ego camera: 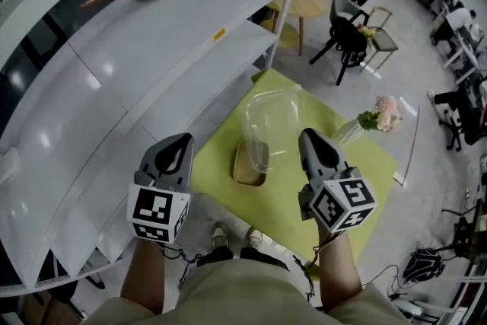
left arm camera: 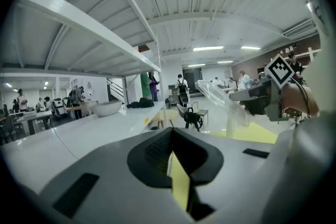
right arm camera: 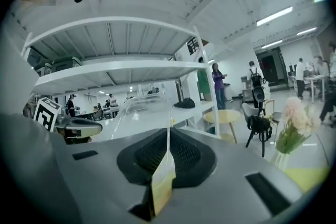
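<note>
A clear plastic container – see-through, rounded at the corners, glinting along its rim – stands mid-table on the yellow-green table. Its near end rests on a small wooden tray by the table's near-left edge. Its long axis runs from the tray towards the far edge, and it is tilted. The left gripper and right gripper hover on either side of it – both with jaws pressed together, nothing between them. A vase of pink flowers stands at the right edge. A white shelf rack flanks the left edge.
</note>
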Action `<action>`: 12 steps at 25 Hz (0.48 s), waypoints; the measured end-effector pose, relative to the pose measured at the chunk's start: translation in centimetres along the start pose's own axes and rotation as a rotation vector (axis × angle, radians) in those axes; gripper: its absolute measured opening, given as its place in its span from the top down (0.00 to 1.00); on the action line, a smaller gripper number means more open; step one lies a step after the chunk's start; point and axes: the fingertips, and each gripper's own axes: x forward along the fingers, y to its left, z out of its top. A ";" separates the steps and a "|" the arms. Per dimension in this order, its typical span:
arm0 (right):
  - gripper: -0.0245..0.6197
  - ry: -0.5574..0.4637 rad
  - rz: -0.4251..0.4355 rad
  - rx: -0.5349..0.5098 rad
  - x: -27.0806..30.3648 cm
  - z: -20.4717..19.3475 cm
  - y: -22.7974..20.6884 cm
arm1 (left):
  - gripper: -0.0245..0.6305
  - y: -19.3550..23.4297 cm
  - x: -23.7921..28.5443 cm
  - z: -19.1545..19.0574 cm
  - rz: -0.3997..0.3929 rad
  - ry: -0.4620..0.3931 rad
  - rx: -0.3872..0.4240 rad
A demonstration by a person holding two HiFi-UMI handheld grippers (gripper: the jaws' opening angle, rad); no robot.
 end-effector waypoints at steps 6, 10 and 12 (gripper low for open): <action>0.93 -0.154 0.011 -0.039 -4.4 6.6 1.4 | 0.96 0.1 -3.9 6.9 0.040 -0.143 0.055; 0.93 -0.252 0.012 -0.086 -7.6 10.4 2.7 | 0.96 0.0 -6.3 9.9 0.056 -0.212 0.080; 0.92 -0.304 0.023 -0.106 -9.2 12.0 3.3 | 0.96 -0.2 -7.2 11.2 0.057 -0.239 0.090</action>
